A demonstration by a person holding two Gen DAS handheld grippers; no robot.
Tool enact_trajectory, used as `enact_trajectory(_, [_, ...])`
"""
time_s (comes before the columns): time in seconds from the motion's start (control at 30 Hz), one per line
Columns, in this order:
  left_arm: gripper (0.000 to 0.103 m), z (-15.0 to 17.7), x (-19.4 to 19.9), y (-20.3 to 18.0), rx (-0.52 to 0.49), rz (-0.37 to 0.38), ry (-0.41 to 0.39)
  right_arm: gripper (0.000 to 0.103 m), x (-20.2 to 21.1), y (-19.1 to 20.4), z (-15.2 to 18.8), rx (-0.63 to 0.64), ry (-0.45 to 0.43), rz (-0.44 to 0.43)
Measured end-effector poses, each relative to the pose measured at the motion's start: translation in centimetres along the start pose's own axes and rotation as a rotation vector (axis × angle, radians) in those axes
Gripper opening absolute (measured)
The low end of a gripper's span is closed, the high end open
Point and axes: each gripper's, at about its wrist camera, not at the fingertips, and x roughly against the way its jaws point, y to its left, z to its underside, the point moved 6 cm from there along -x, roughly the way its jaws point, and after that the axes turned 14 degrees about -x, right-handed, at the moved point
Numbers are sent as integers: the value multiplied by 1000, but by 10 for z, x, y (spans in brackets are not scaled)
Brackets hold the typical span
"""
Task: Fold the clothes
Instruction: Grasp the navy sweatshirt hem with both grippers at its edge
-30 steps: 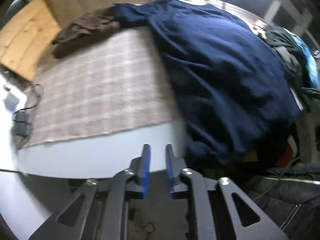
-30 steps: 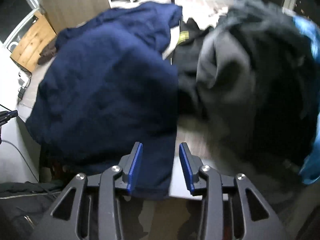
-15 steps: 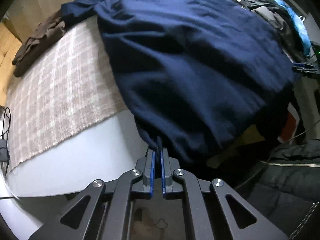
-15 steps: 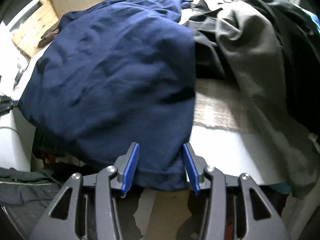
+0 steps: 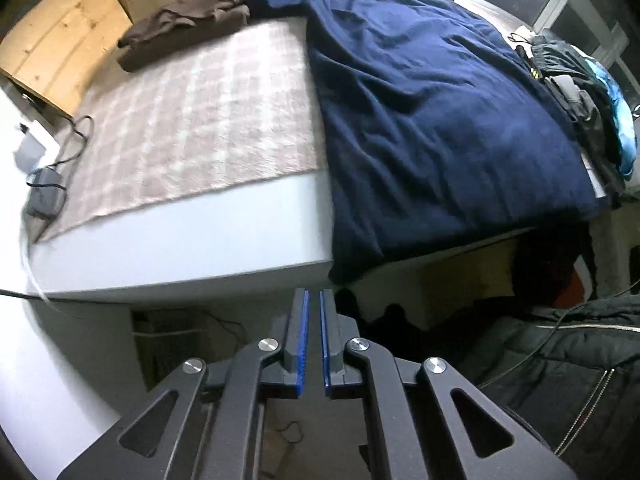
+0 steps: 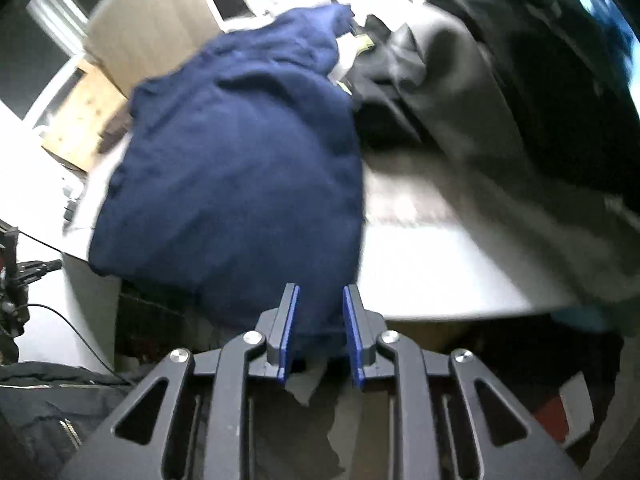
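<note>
A large navy blue garment (image 5: pixel 432 104) lies spread over the right part of the table, its lower hem hanging over the front edge. It also shows in the right wrist view (image 6: pixel 236 176). My left gripper (image 5: pixel 313 300) is below the table edge, left of the hanging corner, its blue pads nearly together with nothing between them. My right gripper (image 6: pixel 317 300) is open, its pads on either side of the garment's hanging hem, not closed on it. The right wrist view is blurred.
A beige checked cloth (image 5: pixel 192 128) covers the white table (image 5: pixel 180 244). A brown folded garment (image 5: pixel 180 16) lies at the far left. A pile of dark, grey and blue clothes (image 6: pixel 500 80) sits to the right. A black jacket (image 5: pixel 560 360) lies below. Cables and an adapter (image 5: pixel 44 196) are left.
My left gripper has let go of the navy garment's corner and pulled back and left below the table edge. The garment now lies flatter. My right gripper stays open at the hem.
</note>
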Motion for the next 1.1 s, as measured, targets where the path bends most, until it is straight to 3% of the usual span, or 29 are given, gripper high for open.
enact_trajectory(0.2, [11,-1,-26,-16,-38,54,8,22,-11,-28,1,45,39,64])
enact_trajectory(0.3, [12,-4,-35,-22,-25,72,7,22,-20,-21,1,99,35,95])
enact_trajectory(0.43, [22,-3,-49,-27,-36,74,34,26,-23,-20,0,147,44,120])
enact_trajectory(0.5, [22,-1,-62,-27,-27,79,52,34,-24,-14,0,180,50,135])
enact_trajectory(0.7, [22,-11,-78,-31,20,124,26,34,-28,-2,5,291,39,189])
enact_trajectory(0.77, [19,-16,-76,-33,39,143,0,34,-26,-2,6,302,39,195])
enact_trajectory(0.83, [0,-20,-71,-33,70,163,-36,34,-26,-2,5,309,36,193])
enact_trajectory(0.87, [0,-22,-68,-34,86,172,-54,34,-27,-1,5,312,35,192])
enact_trajectory(0.93, [0,-22,-56,-35,98,182,-79,24,-32,2,2,309,28,188])
enact_trajectory(0.97, [0,-21,-49,-36,101,186,-90,5,-35,6,1,306,25,185])
enact_trajectory(1.1, [0,-11,-1,-24,113,108,-127,4,-10,15,-7,238,-27,86])
